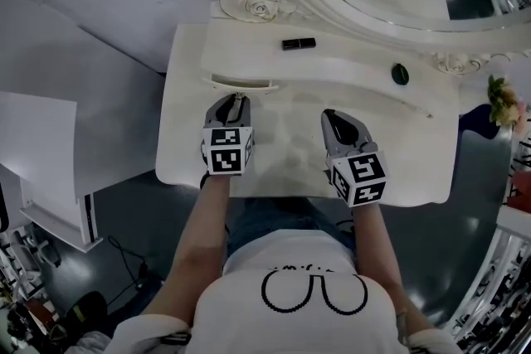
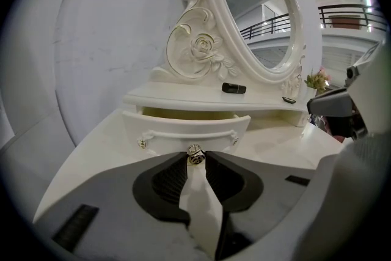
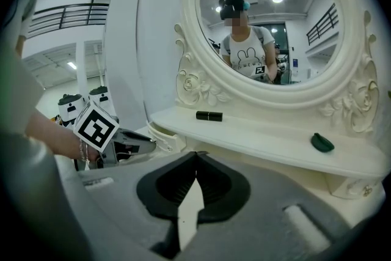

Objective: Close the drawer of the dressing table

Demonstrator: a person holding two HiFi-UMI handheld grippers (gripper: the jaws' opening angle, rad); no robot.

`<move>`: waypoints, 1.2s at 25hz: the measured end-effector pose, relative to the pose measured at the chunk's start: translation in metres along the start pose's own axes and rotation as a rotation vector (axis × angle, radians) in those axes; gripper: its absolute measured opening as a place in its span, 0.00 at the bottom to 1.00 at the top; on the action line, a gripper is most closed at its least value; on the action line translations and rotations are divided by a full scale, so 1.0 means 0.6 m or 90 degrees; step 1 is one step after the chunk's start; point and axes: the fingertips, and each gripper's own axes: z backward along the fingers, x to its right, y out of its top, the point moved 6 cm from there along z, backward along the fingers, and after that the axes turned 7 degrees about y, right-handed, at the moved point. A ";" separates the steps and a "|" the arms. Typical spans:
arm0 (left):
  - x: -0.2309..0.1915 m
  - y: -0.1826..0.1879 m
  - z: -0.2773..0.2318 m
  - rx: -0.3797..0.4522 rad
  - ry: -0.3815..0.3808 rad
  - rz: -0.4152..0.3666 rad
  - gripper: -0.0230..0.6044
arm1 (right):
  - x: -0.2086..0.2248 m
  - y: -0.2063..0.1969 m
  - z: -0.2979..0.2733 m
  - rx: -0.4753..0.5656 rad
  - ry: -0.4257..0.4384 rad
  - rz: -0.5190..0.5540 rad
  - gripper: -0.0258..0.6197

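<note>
We log: cream curved-front drawer of white carved dressing table partly open under shelf's left end. Left gripper: 2 jaws clamped on drawer's small metal knob. Right gripper: jaws together, empty, above tabletop.

Both forearms reach forward side by side. The left tool pinches the drawer knob at its tips (angled downward). The right tool is closed and empty.
</note>
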 end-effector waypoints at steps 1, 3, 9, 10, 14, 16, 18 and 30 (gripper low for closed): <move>-0.001 0.002 -0.003 -0.001 0.002 0.001 0.18 | 0.001 0.000 0.000 0.000 0.000 0.000 0.04; -0.001 0.007 -0.010 0.000 0.006 0.002 0.18 | 0.002 -0.001 0.000 -0.002 0.001 0.000 0.04; -0.003 0.019 -0.026 0.000 0.013 0.005 0.18 | 0.008 -0.004 0.002 -0.008 0.004 -0.002 0.04; -0.003 0.020 -0.029 0.001 0.014 0.006 0.18 | 0.010 -0.004 0.003 -0.009 0.004 -0.002 0.04; -0.004 0.031 -0.038 0.004 0.014 0.003 0.18 | 0.016 -0.003 0.005 -0.008 0.000 -0.006 0.04; -0.003 0.038 -0.046 0.005 0.013 0.000 0.18 | 0.019 -0.002 0.006 -0.007 -0.002 -0.008 0.04; -0.003 0.041 -0.050 0.005 0.012 -0.006 0.18 | 0.021 -0.002 0.007 -0.005 -0.004 -0.011 0.04; -0.003 0.045 -0.040 0.004 0.002 0.002 0.23 | 0.004 0.006 0.016 0.010 0.002 -0.012 0.04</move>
